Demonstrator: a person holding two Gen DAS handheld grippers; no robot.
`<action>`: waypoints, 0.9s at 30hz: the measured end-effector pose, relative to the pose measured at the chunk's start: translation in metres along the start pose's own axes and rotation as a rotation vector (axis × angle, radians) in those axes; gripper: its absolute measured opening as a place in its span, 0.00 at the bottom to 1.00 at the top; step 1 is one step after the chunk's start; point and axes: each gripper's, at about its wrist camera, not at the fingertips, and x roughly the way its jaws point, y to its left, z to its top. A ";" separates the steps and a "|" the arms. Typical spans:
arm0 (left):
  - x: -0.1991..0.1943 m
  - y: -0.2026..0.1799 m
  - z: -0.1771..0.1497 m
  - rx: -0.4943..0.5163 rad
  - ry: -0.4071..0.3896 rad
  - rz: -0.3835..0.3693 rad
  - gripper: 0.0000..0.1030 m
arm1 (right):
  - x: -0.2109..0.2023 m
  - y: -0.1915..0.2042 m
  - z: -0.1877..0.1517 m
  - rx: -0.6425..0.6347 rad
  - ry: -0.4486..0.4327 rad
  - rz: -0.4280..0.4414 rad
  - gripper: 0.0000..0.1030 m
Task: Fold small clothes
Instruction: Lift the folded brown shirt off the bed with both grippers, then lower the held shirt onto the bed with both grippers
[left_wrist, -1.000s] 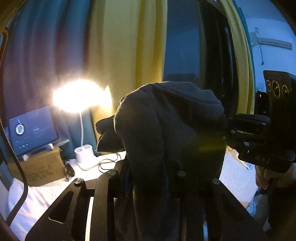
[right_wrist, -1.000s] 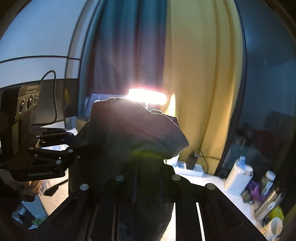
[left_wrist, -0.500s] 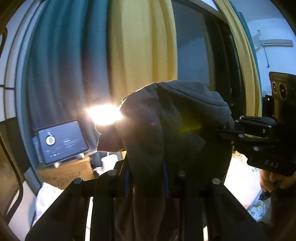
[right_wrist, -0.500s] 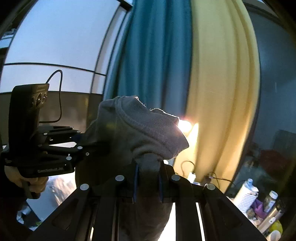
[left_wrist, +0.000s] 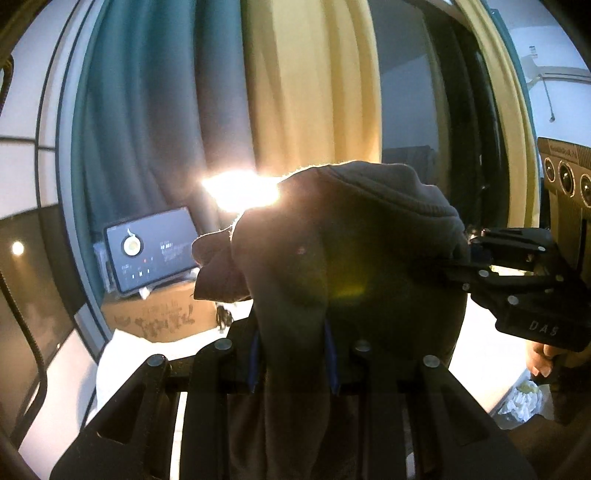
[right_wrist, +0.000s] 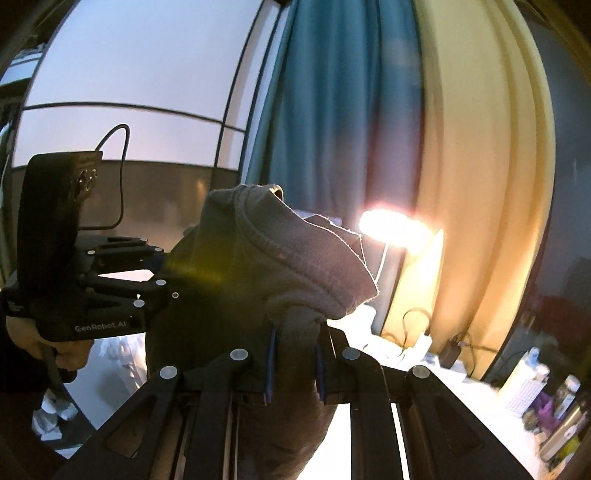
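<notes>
A dark grey garment (left_wrist: 354, 266) with a ribbed band hangs in the air between both grippers. In the left wrist view my left gripper (left_wrist: 291, 358) is shut on a bunched fold of it, which fills the gap between the blue pads. My right gripper (left_wrist: 480, 266) comes in from the right edge of that view, gripping the cloth's far side. In the right wrist view the right gripper (right_wrist: 293, 360) is shut on a fold of the garment (right_wrist: 280, 266), and the left gripper (right_wrist: 155, 273) holds it from the left. A hand (right_wrist: 55, 343) carries that gripper.
A bright desk lamp (left_wrist: 240, 192) glares behind the cloth. A tablet (left_wrist: 151, 251) stands on a cardboard box (left_wrist: 159, 317) at the left. Teal and yellow curtains (right_wrist: 461, 166) hang behind. Bottles and clutter (right_wrist: 546, 398) sit on the white surface at the lower right.
Both grippers swung sideways together with the garment held up. The lamp, tablet and box slid rightward in the left wrist view; the white wall panel came into the right wrist view.
</notes>
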 end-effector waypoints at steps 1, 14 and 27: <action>0.002 0.000 -0.001 -0.005 0.006 -0.001 0.25 | 0.005 0.000 -0.001 0.004 0.012 0.007 0.16; 0.049 0.013 -0.011 -0.044 0.088 -0.038 0.25 | 0.061 -0.030 -0.019 0.103 0.092 0.026 0.16; 0.120 0.031 -0.030 -0.086 0.205 -0.059 0.25 | 0.134 -0.061 -0.049 0.179 0.193 0.032 0.16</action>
